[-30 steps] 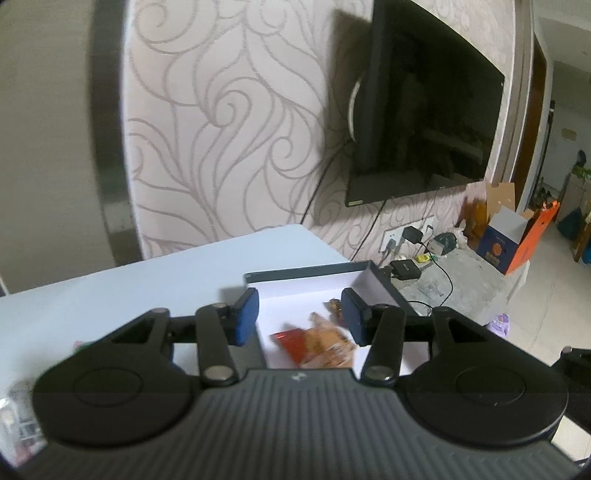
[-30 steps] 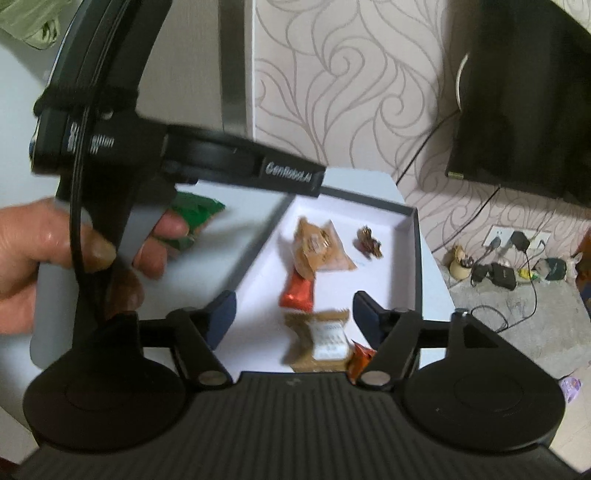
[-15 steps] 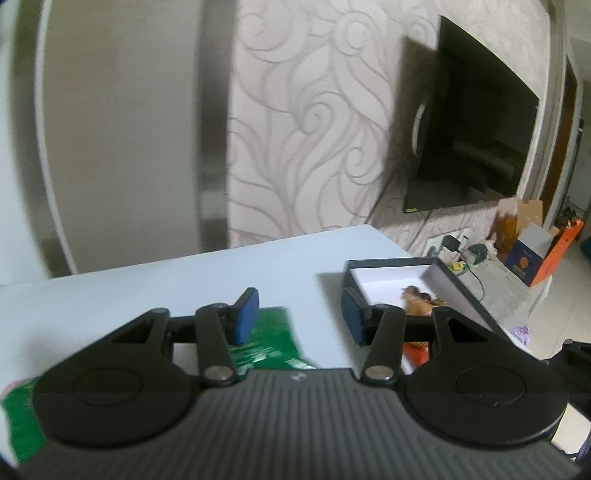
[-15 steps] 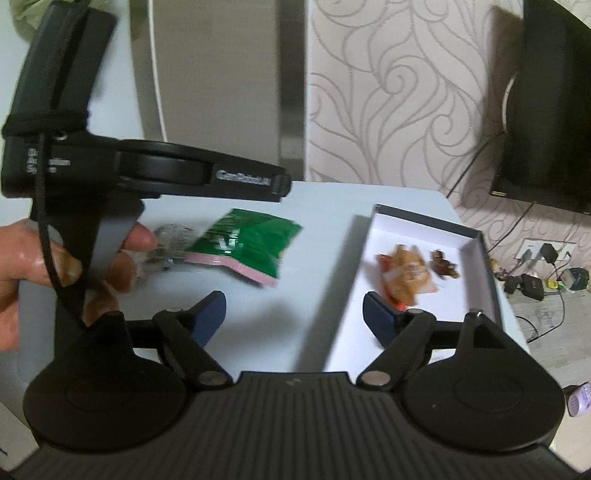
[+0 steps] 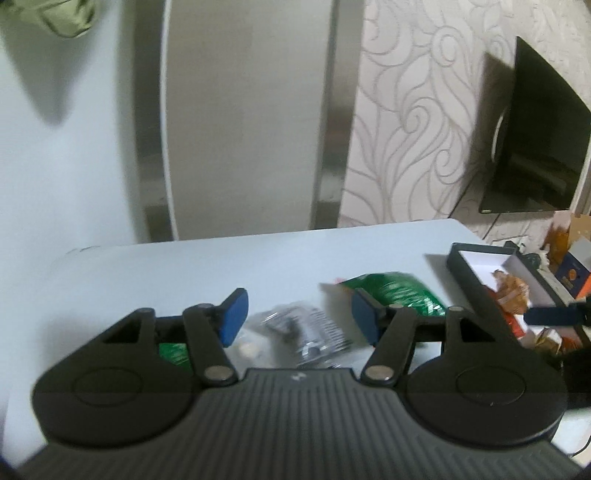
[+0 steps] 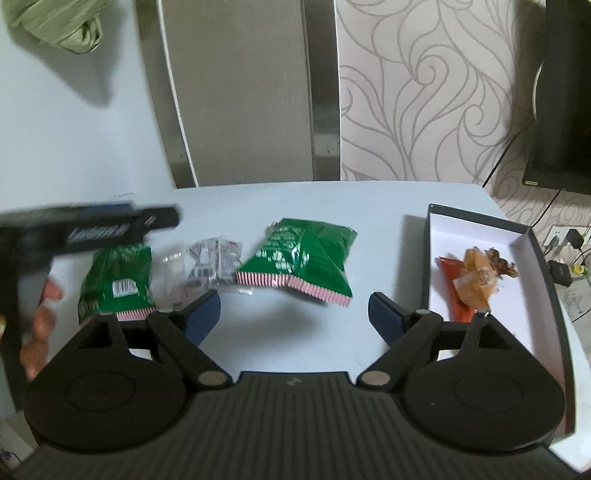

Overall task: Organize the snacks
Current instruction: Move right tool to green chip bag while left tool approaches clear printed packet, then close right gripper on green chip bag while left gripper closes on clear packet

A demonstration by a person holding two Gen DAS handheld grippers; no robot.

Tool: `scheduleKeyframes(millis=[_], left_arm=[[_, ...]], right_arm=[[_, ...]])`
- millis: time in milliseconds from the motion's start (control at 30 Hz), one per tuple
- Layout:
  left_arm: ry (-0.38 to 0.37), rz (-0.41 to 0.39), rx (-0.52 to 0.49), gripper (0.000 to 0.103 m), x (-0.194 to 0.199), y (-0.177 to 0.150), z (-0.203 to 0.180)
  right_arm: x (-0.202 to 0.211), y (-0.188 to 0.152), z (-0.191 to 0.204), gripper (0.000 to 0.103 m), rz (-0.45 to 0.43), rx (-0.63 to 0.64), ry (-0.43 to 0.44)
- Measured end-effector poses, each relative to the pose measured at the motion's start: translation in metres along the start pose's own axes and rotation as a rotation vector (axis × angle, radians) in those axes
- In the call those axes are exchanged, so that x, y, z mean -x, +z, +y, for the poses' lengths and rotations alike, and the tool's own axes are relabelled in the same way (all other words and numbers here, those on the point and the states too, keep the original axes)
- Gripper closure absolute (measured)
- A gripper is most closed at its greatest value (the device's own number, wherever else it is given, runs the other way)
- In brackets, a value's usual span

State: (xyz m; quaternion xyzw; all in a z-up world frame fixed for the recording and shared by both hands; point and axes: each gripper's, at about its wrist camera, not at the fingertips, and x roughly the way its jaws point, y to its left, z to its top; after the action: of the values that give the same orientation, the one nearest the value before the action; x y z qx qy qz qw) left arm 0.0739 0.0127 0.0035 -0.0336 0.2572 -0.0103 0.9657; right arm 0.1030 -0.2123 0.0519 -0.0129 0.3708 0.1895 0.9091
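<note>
My left gripper [image 5: 298, 318] hovers over the white table [image 5: 184, 273], its jaws opening, with a clear and silver packet [image 5: 303, 328] lying beyond its blue pads, not gripped. A large green snack bag [image 6: 306, 258] lies mid-table, a second green bag [image 6: 118, 280] lies at the left, and clear packets [image 6: 210, 262] sit between them. My right gripper [image 6: 295, 314] hangs above bare table in front of the large bag, jaws opening with nothing in them. A dark box with a white inside [image 6: 480, 219] at the right holds orange and brown wrapped snacks [image 6: 476, 280].
The left gripper [image 6: 92, 229] and the person's hand [image 6: 40, 317] show blurred at the left of the right wrist view. A black TV [image 6: 561, 110] hangs on the patterned wall. Green cloth [image 6: 55, 22] hangs top left. Cables and plugs [image 6: 565, 266] lie past the table's right edge.
Both views have swung left, away from the box and toward the loose bags and packets. Both pairs of jaws have widened. The left gripper has moved leftward across the right wrist view.
</note>
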Motion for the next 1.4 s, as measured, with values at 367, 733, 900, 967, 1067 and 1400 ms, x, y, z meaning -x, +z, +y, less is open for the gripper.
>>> scheduleKeyframes(millis=[367,733,900,967,1067,1400], left_arm=[[0.078,-0.005,0.037,0.039,0.023,-0.012,0.024],[0.134,-0.007,0.047,0.039,0.029,-0.018,0.034],[0.123,0.002,0.055,0.039,0.022,-0.019,0.029],[0.102,0.002,0.042,0.039,0.019,-0.018,0.021],[0.064,0.005,0.017,0.039,0.011,-0.018,0.008],[0.003,0.071,-0.005,0.039,-0.036,-0.029,-0.025]], right_arm=[[-0.075,0.033,0.015,0.007,0.043,-0.050,-0.046],[-0.154,0.038,0.010,0.005,0.172,-0.011,-0.175],[-0.158,0.026,-0.008,0.017,0.211,-0.021,-0.113],[-0.151,0.018,-0.012,0.020,0.191,-0.015,-0.095],[-0.137,0.007,-0.011,0.024,0.181,0.015,-0.075],[-0.060,-0.039,-0.008,0.025,0.168,0.048,-0.066]])
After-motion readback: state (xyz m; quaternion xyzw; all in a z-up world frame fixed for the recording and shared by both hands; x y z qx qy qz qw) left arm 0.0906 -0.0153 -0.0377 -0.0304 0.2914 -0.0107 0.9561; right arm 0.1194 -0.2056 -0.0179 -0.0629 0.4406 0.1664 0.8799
